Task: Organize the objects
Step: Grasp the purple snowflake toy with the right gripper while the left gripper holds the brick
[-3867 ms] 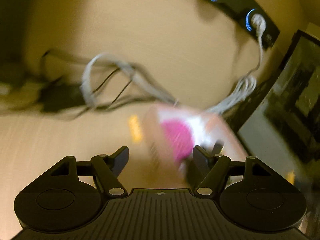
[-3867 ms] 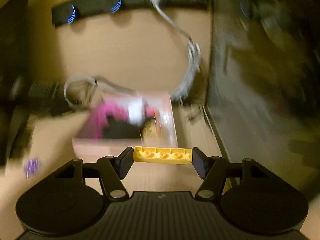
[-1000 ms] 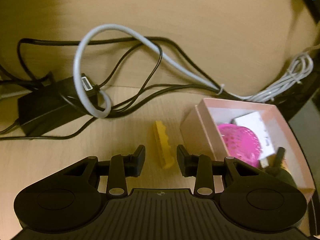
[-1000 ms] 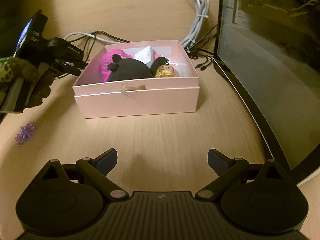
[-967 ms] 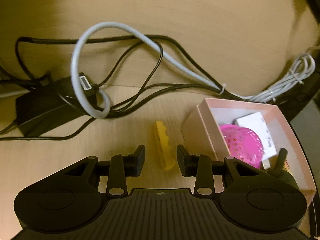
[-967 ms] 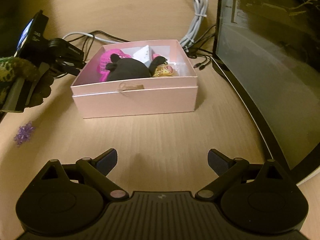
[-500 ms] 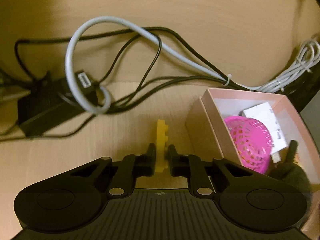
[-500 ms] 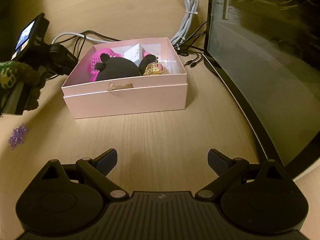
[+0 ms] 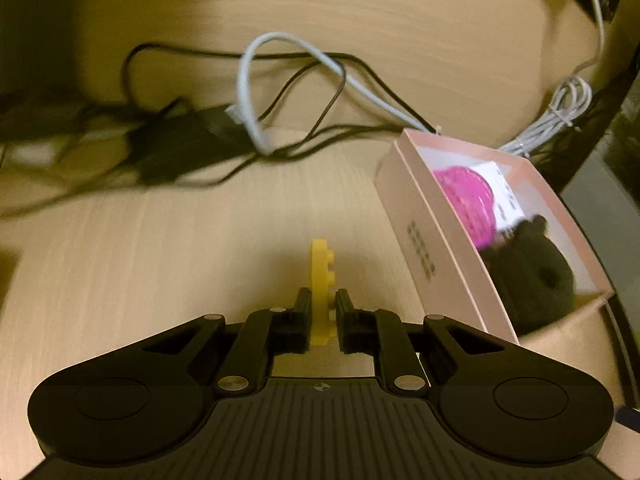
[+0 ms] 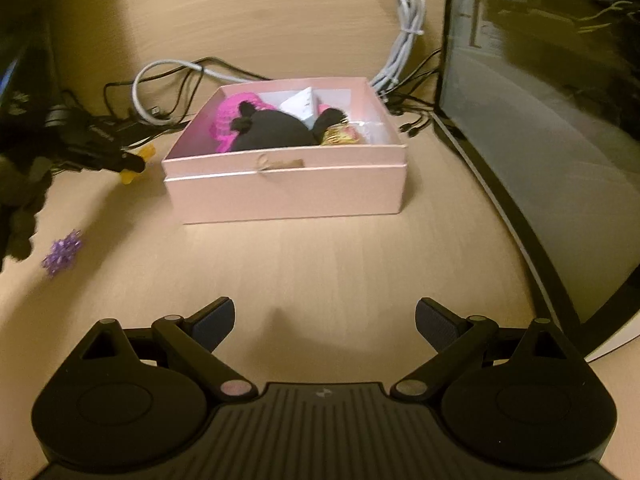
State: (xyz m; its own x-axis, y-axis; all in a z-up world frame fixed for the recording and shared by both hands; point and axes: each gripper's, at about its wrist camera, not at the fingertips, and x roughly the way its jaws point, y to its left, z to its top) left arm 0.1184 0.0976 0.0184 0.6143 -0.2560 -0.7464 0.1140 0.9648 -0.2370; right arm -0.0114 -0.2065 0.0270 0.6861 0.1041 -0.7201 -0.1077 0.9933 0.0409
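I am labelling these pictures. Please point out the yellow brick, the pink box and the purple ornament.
yellow brick point(image 9: 320, 276), left wrist view, its studded face above the pads.
pink box point(image 10: 288, 192), right wrist view, its front wall.
purple ornament point(image 10: 63, 258), right wrist view, its middle, on the desk.

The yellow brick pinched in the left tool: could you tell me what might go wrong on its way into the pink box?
1. The left tool grips the yellow brick only near one end, so it might pivot or slip.
2. The pink box already holds a black plush and pink mesh ball; free space looks tight.
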